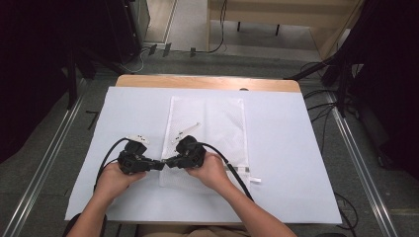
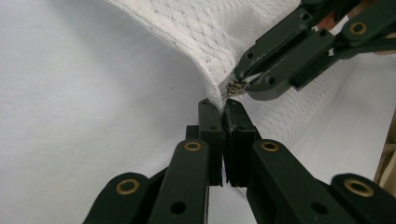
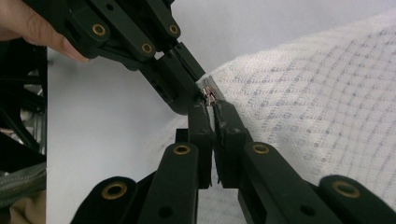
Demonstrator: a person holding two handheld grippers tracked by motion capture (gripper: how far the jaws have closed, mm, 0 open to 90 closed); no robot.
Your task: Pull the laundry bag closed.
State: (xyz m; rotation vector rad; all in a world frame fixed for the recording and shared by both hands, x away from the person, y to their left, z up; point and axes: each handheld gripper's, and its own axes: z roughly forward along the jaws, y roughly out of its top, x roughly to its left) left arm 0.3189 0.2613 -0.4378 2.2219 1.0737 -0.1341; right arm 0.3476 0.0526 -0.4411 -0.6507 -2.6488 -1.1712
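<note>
Both grippers meet tip to tip at the near left corner of the white mesh bag, which lies flat on the white sheet. The left gripper is clamped tight on the bag's edge. The right gripper pinches the small metal zipper pull.

A wooden worktop under a white sheet stands on grey floor; black cables trail at right, dark equipment at both upper corners.
</note>
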